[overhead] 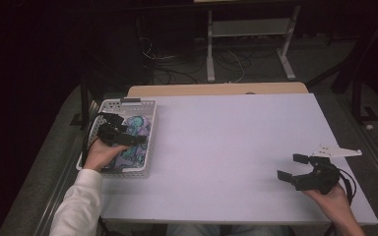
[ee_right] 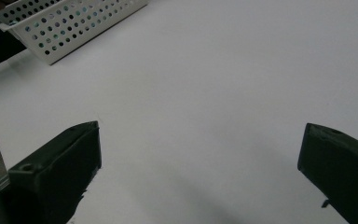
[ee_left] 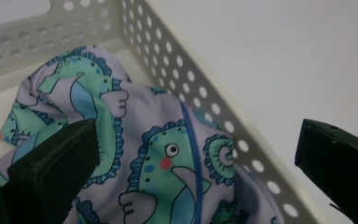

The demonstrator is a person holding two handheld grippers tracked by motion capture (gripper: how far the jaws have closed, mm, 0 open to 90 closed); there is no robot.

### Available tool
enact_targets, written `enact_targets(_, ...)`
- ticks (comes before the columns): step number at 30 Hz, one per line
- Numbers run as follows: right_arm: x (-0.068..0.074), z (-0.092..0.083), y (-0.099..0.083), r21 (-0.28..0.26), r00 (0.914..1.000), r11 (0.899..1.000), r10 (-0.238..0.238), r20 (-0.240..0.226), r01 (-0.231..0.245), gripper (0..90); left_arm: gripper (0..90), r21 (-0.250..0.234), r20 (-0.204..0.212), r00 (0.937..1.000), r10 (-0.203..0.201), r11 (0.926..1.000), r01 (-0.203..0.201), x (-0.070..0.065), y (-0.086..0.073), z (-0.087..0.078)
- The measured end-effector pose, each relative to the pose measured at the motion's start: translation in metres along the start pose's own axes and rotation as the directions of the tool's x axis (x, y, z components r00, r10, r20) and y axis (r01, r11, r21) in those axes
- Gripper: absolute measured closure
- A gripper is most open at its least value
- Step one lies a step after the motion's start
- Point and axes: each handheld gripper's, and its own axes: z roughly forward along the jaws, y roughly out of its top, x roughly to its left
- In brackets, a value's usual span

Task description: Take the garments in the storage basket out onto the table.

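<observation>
Left gripper (overhead: pixel 128 129) fingers spread above cloth (ee_left: pixel 158 158), straddling basket (ee_left: pixel 200 88) wall.

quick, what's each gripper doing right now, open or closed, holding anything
Left gripper: open, jaws over the printed cloth in the basket, holding nothing.
Right gripper: open above the table, holding nothing.

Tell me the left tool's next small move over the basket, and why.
Probably lower the left tool onto the patterned cloth and close. Its jaws stand wide open above the cloth, which lies crumpled in the white basket, not yet gripped. The right tool waits open over the table.
</observation>
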Motion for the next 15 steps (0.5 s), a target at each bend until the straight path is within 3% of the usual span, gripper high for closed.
enact_targets(9,0.0,0.0,0.0,0.004,1.0,1.0,-0.001,0.0,0.001,0.0,0.0,0.066,-0.016,0.9998,-0.01,0.9977,0.011,0.007,-0.001,0.01)
enact_targets(15,0.0,0.0,0.0,0.004,1.0,1.0,-0.001,-0.001,0.001,0.0,0.0,0.134,-0.035,0.9986,-0.038,0.9901,0.043,0.016,0.0,0.019)
